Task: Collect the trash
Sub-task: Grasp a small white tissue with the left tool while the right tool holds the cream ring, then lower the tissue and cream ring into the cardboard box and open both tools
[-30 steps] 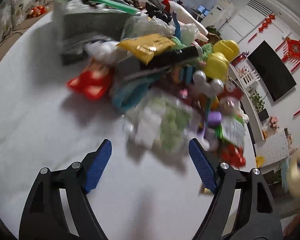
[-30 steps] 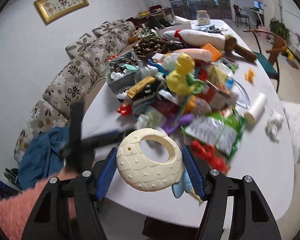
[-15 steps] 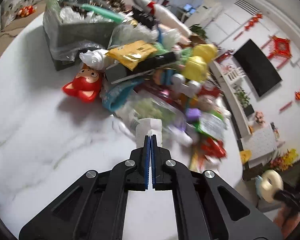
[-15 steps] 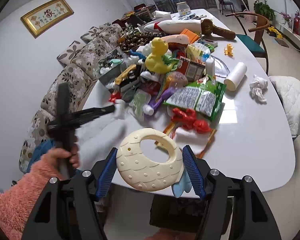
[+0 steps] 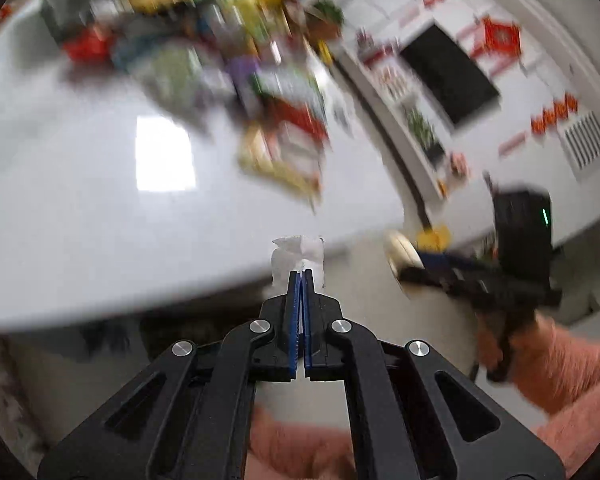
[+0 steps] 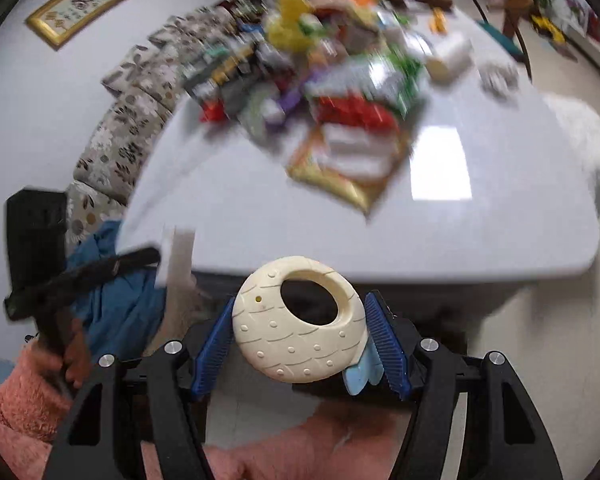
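A scrap of white paper (image 5: 298,254) is pinched between the closed blue pads of my left gripper (image 5: 301,280), held off the near edge of the white table (image 5: 100,216). My right gripper (image 6: 300,320) is clamped on a cream fish-shaped ring toy (image 6: 296,336), also past the table's edge. Farther back on the table lies a blurred pile of clutter (image 6: 320,60).

Right gripper (image 6: 300,334) grips a cream ring-shaped toy (image 6: 300,320) between blue pads (image 6: 386,346), off the white table's (image 6: 260,208) near edge. Blurred clutter pile (image 6: 320,72) sits further back on the table. At left, left gripper (image 6: 152,258) holds white paper scrap (image 6: 178,256). Floral sofa (image 6: 132,112) behind.
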Action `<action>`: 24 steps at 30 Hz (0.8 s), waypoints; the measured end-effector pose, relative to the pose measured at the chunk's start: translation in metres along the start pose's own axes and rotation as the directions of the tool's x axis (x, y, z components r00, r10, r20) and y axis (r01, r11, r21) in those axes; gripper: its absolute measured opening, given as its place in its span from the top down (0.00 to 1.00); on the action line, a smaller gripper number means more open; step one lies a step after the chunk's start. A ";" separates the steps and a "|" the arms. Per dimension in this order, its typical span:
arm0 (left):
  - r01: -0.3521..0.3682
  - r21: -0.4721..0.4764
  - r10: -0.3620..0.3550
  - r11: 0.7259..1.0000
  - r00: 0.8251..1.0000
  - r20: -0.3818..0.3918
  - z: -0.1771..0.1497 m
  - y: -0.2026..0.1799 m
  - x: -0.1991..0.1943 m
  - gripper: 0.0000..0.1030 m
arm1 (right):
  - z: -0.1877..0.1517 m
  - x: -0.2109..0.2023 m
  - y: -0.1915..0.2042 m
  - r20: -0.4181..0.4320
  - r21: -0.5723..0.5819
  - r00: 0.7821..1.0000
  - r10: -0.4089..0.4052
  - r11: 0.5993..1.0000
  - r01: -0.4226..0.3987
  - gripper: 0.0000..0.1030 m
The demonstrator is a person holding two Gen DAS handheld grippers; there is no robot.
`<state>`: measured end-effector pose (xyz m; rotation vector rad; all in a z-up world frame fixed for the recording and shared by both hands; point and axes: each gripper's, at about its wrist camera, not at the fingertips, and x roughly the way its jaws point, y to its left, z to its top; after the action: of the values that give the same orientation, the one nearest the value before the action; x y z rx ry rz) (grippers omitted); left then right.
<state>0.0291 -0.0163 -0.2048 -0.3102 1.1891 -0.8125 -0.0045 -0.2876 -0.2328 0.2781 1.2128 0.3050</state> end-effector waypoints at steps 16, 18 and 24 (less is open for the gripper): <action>-0.424 -0.088 0.305 0.902 0.766 -0.566 -0.154 0.152 0.314 0.46 | -0.131 0.262 -0.183 -0.434 0.227 0.886 -0.165 0.931 0.285 0.14; -0.445 -0.086 0.313 0.891 0.741 -0.594 -0.161 0.163 0.329 0.39 | -0.137 0.268 -0.193 -0.444 0.243 0.882 -0.156 0.927 0.287 0.13; -0.480 -0.125 0.326 0.868 0.743 -0.584 -0.170 0.165 0.322 0.34 | -0.147 0.262 -0.203 -0.459 0.253 0.877 -0.142 0.925 0.282 0.09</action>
<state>-0.0156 -0.0966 -0.5935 -0.0165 1.8427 -0.3433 -0.0434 -0.3706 -0.5840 0.3569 1.7254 -0.0312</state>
